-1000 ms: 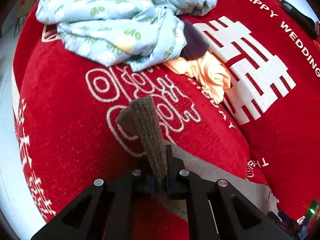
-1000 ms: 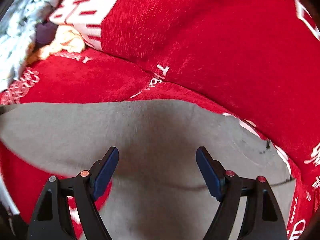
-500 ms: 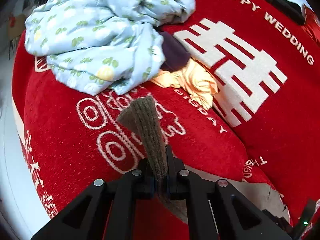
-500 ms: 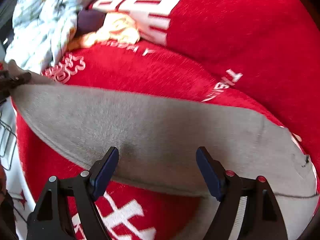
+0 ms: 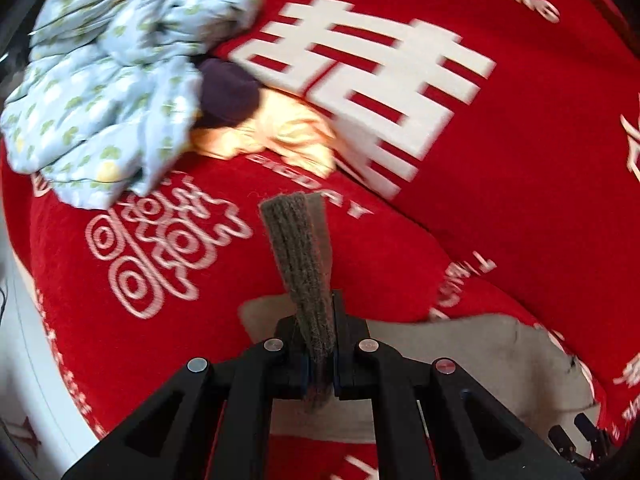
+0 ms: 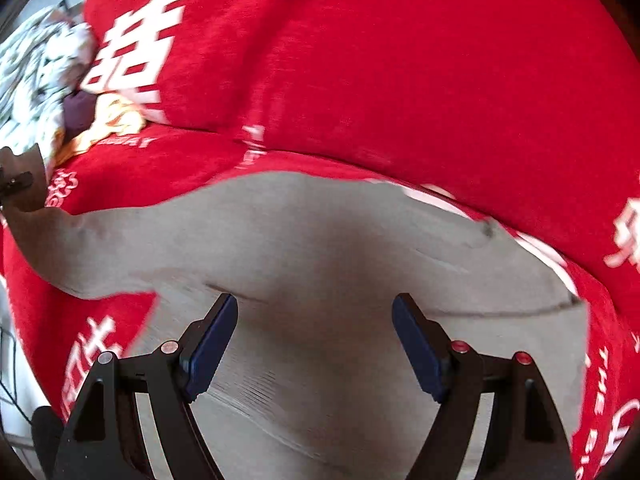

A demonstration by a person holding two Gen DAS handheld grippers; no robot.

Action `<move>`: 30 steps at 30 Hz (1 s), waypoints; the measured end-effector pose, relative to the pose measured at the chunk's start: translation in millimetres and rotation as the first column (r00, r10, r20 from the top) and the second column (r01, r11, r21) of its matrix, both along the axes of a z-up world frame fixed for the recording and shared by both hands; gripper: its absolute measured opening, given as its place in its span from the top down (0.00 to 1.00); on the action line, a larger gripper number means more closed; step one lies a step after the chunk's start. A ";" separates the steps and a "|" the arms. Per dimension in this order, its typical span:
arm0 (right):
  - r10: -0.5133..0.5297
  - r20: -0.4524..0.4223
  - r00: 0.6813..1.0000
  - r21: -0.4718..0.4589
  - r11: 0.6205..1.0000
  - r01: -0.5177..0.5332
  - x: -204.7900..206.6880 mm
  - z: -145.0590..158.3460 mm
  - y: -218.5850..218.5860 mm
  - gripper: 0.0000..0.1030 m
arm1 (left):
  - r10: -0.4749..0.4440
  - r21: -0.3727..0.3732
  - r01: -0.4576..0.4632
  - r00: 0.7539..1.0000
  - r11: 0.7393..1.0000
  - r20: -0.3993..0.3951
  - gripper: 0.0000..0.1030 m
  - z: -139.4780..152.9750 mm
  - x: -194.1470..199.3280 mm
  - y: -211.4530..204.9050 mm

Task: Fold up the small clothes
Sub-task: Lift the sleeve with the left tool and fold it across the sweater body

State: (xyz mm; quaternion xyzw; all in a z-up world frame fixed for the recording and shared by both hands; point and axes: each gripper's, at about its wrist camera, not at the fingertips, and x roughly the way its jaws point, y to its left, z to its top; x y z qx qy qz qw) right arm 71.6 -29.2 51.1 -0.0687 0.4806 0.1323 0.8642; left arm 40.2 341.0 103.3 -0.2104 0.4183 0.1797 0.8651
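Note:
A grey garment (image 6: 320,232) lies spread on the red blanket (image 6: 400,80). My left gripper (image 5: 316,320) is shut on its ribbed brown-grey cuff (image 5: 300,240), which sticks up between the fingers. The rest of the cloth (image 5: 480,344) trails below and to the right. In the right wrist view that cuff end is pulled up at the far left, where the left gripper (image 6: 16,184) pinches it. My right gripper (image 6: 314,312) hangs open just above the garment's middle, with nothing between its blue pads (image 6: 212,336).
A crumpled light-blue floral quilt (image 5: 112,80) is piled at the back left. A dark purple item (image 5: 228,92) and an orange cloth (image 5: 288,132) lie against it. The bed's edge and pale floor (image 5: 16,360) run along the left.
Both hands have swept sideways across the bed. The left gripper has risen and rolled with the cuff, drawing that end of the garment up and out. The right gripper stays open.

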 end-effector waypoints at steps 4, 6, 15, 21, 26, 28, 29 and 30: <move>-0.053 -0.018 0.998 -0.033 0.998 0.052 -9.9 -3.2 -34.2 0.20 | -0.059 0.008 0.059 0.998 0.998 -0.005 0.92 6.5 9.4 -40.7; -0.072 -0.020 0.997 -0.031 0.997 0.071 -14.7 -3.4 -50.4 0.20 | -0.083 0.020 0.083 0.997 0.996 -0.009 0.92 11.2 13.5 -58.9; -0.116 -0.024 0.993 0.017 0.993 0.117 -30.4 -5.6 -93.7 0.20 | -0.190 0.092 0.190 0.982 0.977 -0.010 0.92 42.0 24.8 -149.3; -0.153 -0.019 0.988 0.034 0.988 0.153 -38.5 -7.4 -124.0 0.20 | -0.293 0.131 0.294 0.956 0.947 -0.024 0.92 47.5 26.5 -225.2; -0.189 -0.027 0.982 0.042 0.981 0.190 -41.6 -11.7 -151.0 0.20 | -0.361 0.146 0.364 0.931 0.920 -0.048 0.92 43.2 26.9 -280.3; -0.197 -0.032 0.980 0.044 0.979 0.198 -42.9 -14.1 -158.2 0.20 | -0.383 0.149 0.387 0.922 0.910 -0.058 0.92 40.4 27.1 -299.3; -0.199 -0.038 0.979 0.044 0.979 0.200 -43.2 -15.8 -161.5 0.20 | -0.391 0.150 0.396 0.918 0.906 -0.062 0.92 39.1 27.0 -306.3; -0.200 -0.041 0.979 0.044 0.978 0.202 -44.6 -16.7 -162.8 0.20 | -0.401 0.152 0.407 0.914 0.901 -0.067 0.92 37.8 27.0 -313.2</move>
